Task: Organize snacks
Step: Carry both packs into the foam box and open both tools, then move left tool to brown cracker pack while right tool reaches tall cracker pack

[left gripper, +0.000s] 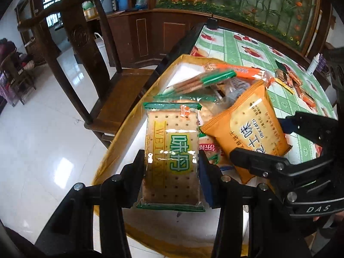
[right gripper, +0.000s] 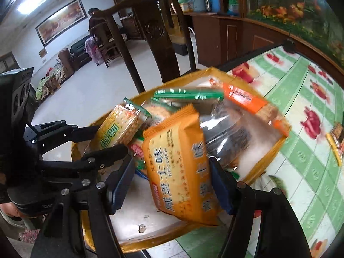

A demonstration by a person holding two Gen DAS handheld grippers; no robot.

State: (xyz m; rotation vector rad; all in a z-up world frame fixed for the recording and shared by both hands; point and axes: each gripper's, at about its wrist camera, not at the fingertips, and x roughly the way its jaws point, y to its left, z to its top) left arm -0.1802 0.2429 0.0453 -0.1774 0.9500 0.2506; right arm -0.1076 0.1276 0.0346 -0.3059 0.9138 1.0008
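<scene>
A green-edged cracker packet [left gripper: 172, 142] stands upright with my left gripper [left gripper: 172, 163] shut on its sides. My right gripper [right gripper: 172, 176] is shut on an orange cracker packet [right gripper: 180, 172], which is tilted. Both packets hang over a yellow-rimmed box [left gripper: 107, 157] with a white floor. The right gripper [left gripper: 277, 137] with the orange packet [left gripper: 247, 120] shows at the right of the left wrist view. The left gripper [right gripper: 101, 142] with the green packet [right gripper: 120, 126] shows at the left of the right wrist view. The box [right gripper: 264, 161] holds several more snack packets.
In the box lie a green-striped biscuit packet [left gripper: 200, 81] and an orange-banded one [left gripper: 236, 69]. Small wrapped snacks [left gripper: 294, 81] and a white bottle [left gripper: 314, 64] are on the green checked tablecloth [left gripper: 236, 43]. A dark wooden chair [left gripper: 81, 43] stands by the table's left edge.
</scene>
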